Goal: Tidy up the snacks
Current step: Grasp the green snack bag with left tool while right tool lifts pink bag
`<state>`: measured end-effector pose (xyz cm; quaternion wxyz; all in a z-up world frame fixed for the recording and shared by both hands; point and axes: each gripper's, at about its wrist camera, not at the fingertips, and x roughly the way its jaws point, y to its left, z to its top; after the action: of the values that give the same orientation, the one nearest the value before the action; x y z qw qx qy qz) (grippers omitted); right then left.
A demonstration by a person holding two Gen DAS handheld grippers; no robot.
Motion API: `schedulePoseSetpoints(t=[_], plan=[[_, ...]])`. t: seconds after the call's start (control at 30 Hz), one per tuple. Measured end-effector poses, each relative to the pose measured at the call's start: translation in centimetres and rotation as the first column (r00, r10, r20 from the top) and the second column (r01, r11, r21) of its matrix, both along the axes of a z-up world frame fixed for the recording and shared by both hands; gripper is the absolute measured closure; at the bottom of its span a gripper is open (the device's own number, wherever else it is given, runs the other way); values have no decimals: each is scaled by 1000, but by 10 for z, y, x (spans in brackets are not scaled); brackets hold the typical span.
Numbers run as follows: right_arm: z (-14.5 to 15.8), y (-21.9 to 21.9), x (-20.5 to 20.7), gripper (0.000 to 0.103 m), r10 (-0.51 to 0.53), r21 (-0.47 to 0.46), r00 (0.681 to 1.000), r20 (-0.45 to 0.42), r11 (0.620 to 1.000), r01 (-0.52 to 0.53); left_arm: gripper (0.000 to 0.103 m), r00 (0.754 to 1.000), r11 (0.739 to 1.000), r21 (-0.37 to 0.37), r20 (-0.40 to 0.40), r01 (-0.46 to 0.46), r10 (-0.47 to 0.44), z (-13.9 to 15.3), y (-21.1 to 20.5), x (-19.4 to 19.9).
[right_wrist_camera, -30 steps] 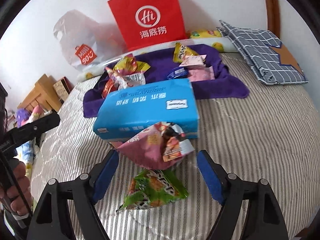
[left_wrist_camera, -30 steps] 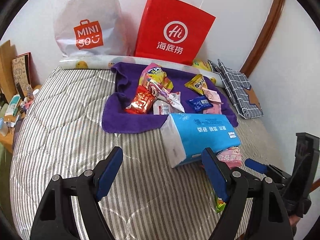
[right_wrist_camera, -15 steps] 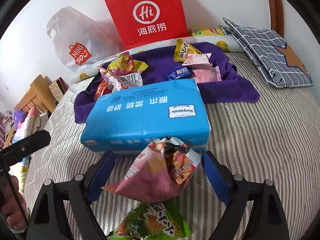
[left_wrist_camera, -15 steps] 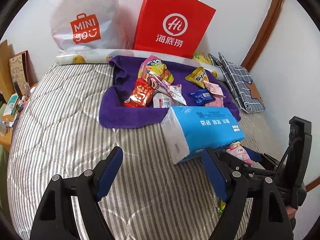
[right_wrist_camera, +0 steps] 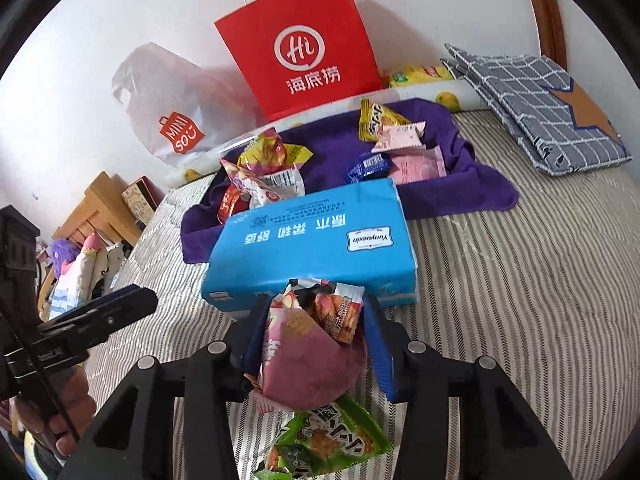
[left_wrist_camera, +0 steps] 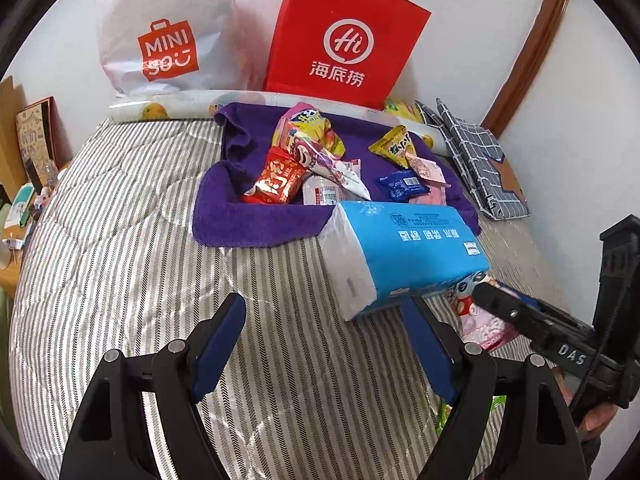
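Observation:
My right gripper [right_wrist_camera: 314, 320] is closing its jaws on a pink snack bag [right_wrist_camera: 304, 356], and the blue pads press its sides just in front of the blue tissue pack [right_wrist_camera: 316, 240]. A green snack bag [right_wrist_camera: 328, 440] lies on the bed below it. My left gripper [left_wrist_camera: 324, 320] hangs open over the striped bedcover with nothing between its fingers. Further back, a purple towel [left_wrist_camera: 248, 220] holds several snack packets, among them a red one [left_wrist_camera: 278, 178], a yellow one [left_wrist_camera: 394, 146] and a blue one [left_wrist_camera: 402, 186]. The left wrist view shows the pink bag [left_wrist_camera: 480, 320] beside the right gripper.
A red paper bag [left_wrist_camera: 344, 36] and a white plastic shopping bag [left_wrist_camera: 160, 40] stand against the wall behind the towel. Folded grey checked cloth [left_wrist_camera: 476, 156] lies at the right. A wooden bedside stand [right_wrist_camera: 96, 208] with clutter is beyond the bed's left edge.
The right gripper moved forward around the pink snack bag and closed its jaws onto it. The left gripper stayed open and almost still.

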<state>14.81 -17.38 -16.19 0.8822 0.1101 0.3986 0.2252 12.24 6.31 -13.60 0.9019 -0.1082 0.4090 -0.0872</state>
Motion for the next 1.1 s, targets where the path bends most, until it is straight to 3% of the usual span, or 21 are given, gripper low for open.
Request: schedulePoseSetpoints(t=[0.33,0.63,1.1], plan=[[30,-26,-8,60,-61,26,995,79,998,59,22,1000,1000,-2,4,31,-31,-1,-10,-3],[35,-68,-8,60,-176,-12,980,95,984,178,22,991,991,-12,12,135,-135,-3,-41,-9],[11,-123,-20,60,-284,-69,957,50,955,287,22,933,934,-42,-48,355,-357,-16,-115,-9]])
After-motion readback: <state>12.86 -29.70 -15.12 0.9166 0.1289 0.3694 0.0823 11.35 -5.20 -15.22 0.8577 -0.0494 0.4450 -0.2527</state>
